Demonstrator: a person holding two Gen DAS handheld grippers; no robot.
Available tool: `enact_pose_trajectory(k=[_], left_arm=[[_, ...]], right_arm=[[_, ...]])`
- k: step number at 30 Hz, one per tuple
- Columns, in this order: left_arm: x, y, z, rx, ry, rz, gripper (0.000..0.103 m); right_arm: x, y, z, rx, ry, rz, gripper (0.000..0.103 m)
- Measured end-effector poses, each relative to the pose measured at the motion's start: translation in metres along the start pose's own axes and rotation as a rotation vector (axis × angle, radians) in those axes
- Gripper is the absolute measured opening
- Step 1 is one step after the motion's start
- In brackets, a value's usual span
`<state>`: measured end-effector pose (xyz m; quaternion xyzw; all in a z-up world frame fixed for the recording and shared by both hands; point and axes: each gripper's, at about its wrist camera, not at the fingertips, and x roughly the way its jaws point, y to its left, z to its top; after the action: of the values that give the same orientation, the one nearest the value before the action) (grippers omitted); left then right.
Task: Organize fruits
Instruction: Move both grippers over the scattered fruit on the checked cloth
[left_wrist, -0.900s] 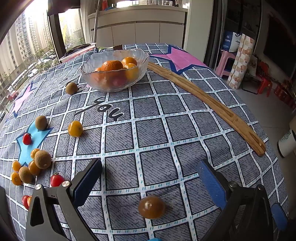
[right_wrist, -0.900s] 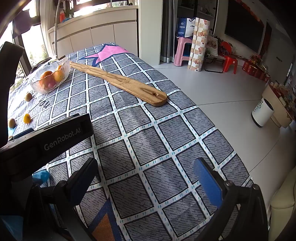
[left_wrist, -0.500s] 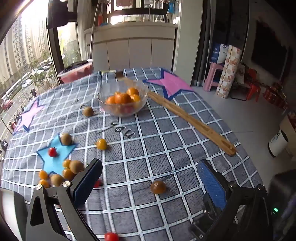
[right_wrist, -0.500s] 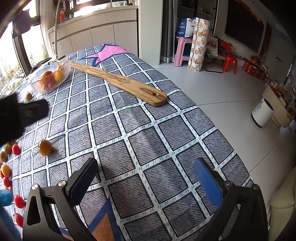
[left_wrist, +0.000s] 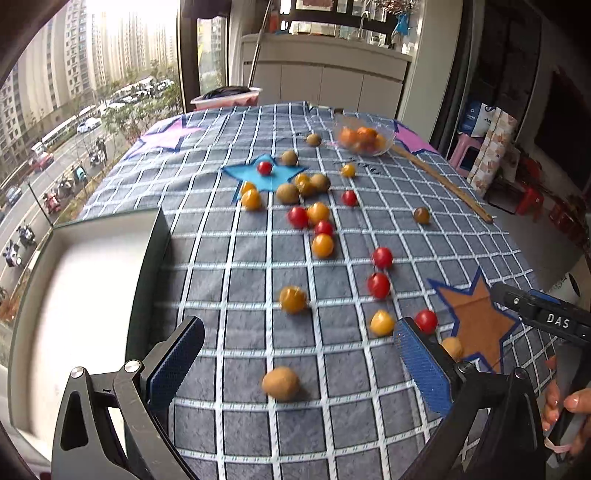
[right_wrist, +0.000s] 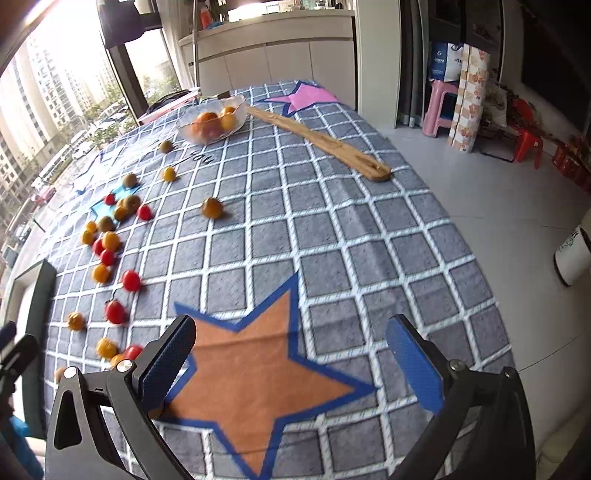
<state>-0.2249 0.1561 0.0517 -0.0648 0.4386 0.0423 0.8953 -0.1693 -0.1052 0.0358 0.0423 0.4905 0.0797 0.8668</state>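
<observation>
The left gripper (left_wrist: 295, 365) is held spread wide above the desk (left_wrist: 229, 288), which is covered by a grey-blue cloth with a white grid; nothing is pinched between its blue-padded fingers (left_wrist: 421, 369). A brown oval kiwi (left_wrist: 281, 383) is seen lying on the cloth in the gap between them, untouched. Just beyond it a yellow-orange round tomato (left_wrist: 293, 299) and a red cherry tomato (left_wrist: 378, 285) are scattered, with more red and yellow fruit and further kiwis spread up the cloth toward a blue star patch (left_wrist: 258, 177). A clear glass bowl holding oranges (left_wrist: 364, 139) stands at the far end, and a long wooden board (left_wrist: 443, 184) is laid just beside it, running along the desk's right side. A white tray with a dark rim (left_wrist: 147, 266) rests at the near left edge. A hand (left_wrist: 569, 413) wrapped around a grey handle shows at the lower right.

The right gripper (right_wrist: 291, 362) is likewise spread wide and empty, and is held over an orange star patch with a blue border (right_wrist: 255, 384). From this view the glass bowl (right_wrist: 212, 120) and the board (right_wrist: 325, 142) are seen at the far end, and the loose fruit is seen well to the left, the nearest being a red tomato (right_wrist: 115, 311).
</observation>
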Motion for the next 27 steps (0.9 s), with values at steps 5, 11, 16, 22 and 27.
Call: enact_pose_trajectory(k=[5,11,16,22,27], left_arm=[[0.001,0.011,-0.026,-0.004,0.043,0.029,0.103],[0.005,0.012,-0.035,0.009,0.057,0.044,0.103],[0.01,0.009,-0.04,0.04,0.071,0.064,0.103],[0.01,0.011,-0.038,0.028,0.076,0.065,0.103],[0.01,0.013,-0.037,0.024,0.078,0.075,0.103]], right_arm=[[-0.014,0.026,-0.031,-0.087,0.027,0.037,0.103],[-0.018,0.042,-0.044,-0.13,0.05,0.045,0.103],[-0.016,0.047,-0.048,-0.139,0.062,0.044,0.103],[-0.012,0.054,-0.051,-0.152,0.076,0.042,0.103],[-0.01,0.059,-0.052,-0.163,0.081,0.04,0.103]])
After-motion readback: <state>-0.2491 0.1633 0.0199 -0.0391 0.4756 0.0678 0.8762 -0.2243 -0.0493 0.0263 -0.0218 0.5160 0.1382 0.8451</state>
